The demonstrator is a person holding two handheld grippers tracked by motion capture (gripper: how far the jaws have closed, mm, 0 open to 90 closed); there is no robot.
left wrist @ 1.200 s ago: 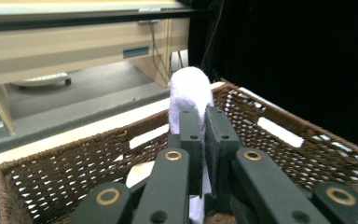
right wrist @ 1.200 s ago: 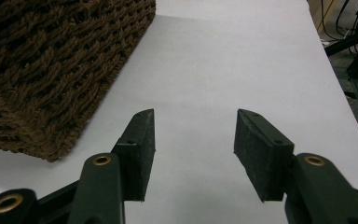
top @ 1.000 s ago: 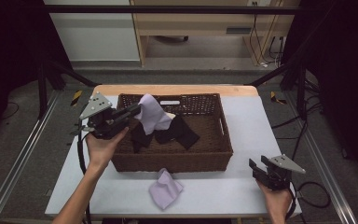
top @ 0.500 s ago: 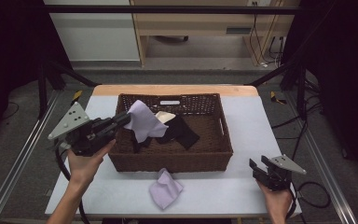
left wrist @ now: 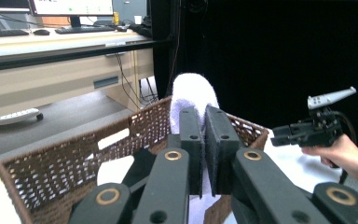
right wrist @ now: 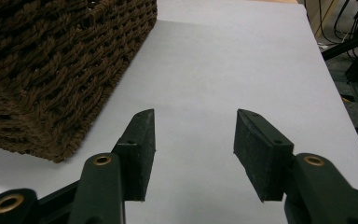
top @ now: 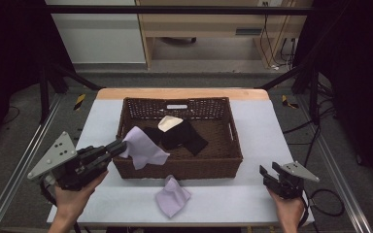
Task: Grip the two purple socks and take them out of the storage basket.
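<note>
White covering lay over the table, with a wooden strip along its far edge, dark floor and metal rails on both sides, and a pale cabinet and a desk with hanging cables beyond. At the middle of the table stood a brown wicker basket, rectangular, with a handle slot cut in its far wall. Inside it lay a dark cloth, crumpled near the middle, with a small cream cloth resting on its far edge.

My left gripper hung at the basket's near left corner, its jaws clenched on a lilac cloth. That cloth draped from the jaws across the basket's near rim, partly inside and partly over the front wall. In the left gripper view the cloth stood up pale above the two pressed pads, with the basket's woven wall behind it and my right hand and its gripper farther off.

A second lilac cloth lay bunched on the table just in front of the basket, outside it and touching nothing else that I could see.

My right gripper rested near the table's near right corner, well apart from the basket. Its jaws stood parted with nothing between them, bare white table showing in the gap, and the basket's corner off to one side in the right gripper view.
</note>
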